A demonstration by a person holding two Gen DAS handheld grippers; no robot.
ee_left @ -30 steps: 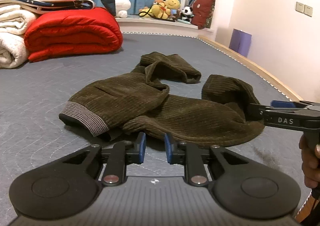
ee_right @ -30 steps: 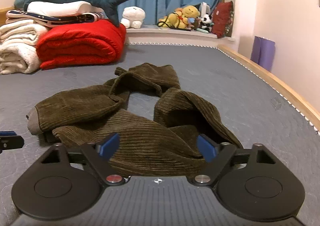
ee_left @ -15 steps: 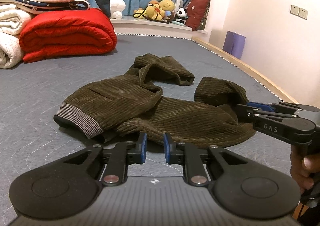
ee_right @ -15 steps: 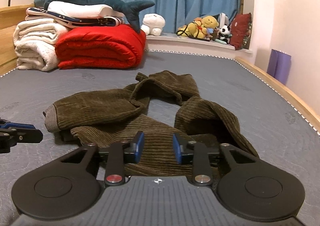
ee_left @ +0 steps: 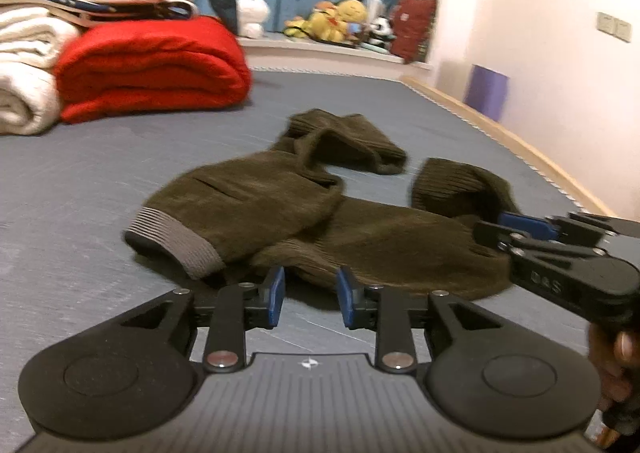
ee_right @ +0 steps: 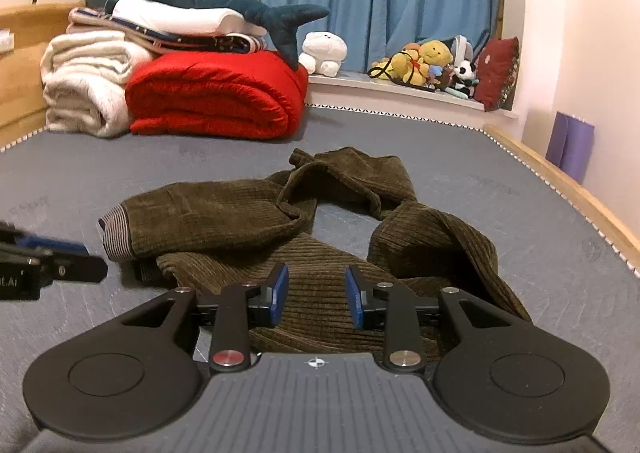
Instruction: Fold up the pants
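Two tongs hovered over rumpled olive corduroy pants [ee_right: 256,229] on grey bed [ee_right: 500,189]: left tongs [ee_left: 310,295] narrow, opening, empty; right tongs [ee_right: 316,295] narrow, gripped nothing.

Left black two-finger gripper with blue pads [ee_left: 310,296] points forward and downward, jaws opening with a narrow gap between the blue pads [ee_left: 276,295], nothing pinched between them. Right black two-finger gripper with blue pads [ee_right: 317,295] also tilts downward, jaws partly apart with a similar gap, pads [ee_right: 280,293] not pressing on anything. In the left wrist view the right gripper sits just to the right and slightly ahead, a hand [ee_left: 612,365] wrapped round its handle; in the right wrist view the left gripper's tip shows at far left.
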